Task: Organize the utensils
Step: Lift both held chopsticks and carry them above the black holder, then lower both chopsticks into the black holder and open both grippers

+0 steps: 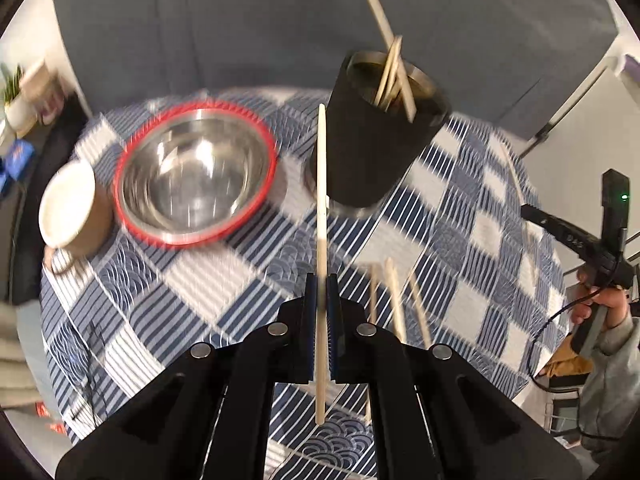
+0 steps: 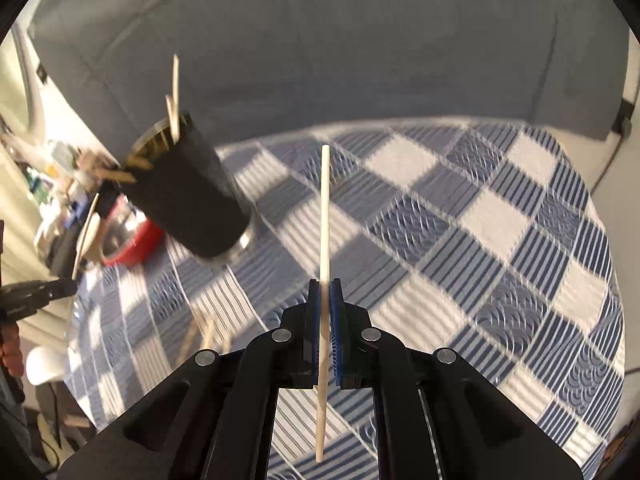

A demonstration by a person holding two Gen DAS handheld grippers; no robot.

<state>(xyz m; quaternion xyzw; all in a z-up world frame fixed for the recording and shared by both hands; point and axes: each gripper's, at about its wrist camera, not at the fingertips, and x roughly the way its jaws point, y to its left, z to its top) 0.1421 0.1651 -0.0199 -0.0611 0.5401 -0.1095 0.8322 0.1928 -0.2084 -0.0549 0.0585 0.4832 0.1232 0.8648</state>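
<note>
My left gripper (image 1: 321, 280) is shut on a pale wooden chopstick (image 1: 321, 200) that points away along the fingers, lifted above the cloth. My right gripper (image 2: 325, 285) is shut on another chopstick (image 2: 325, 216), also off the table. A black cylindrical holder (image 1: 376, 144) with a metal rim stands beyond the left gripper with several chopsticks (image 1: 390, 68) leaning in it. The same holder (image 2: 188, 200) shows at the left of the right wrist view. Three loose chopsticks (image 1: 396, 304) lie on the cloth just right of the left fingers.
A steel bowl with a red rim (image 1: 196, 172) and a cream mug (image 1: 72, 208) sit left of the holder on the blue-and-white checked tablecloth (image 1: 460, 216). A grey sofa back (image 2: 340, 48) runs behind the table. The person's hand holding the other gripper (image 1: 600, 264) shows at the right.
</note>
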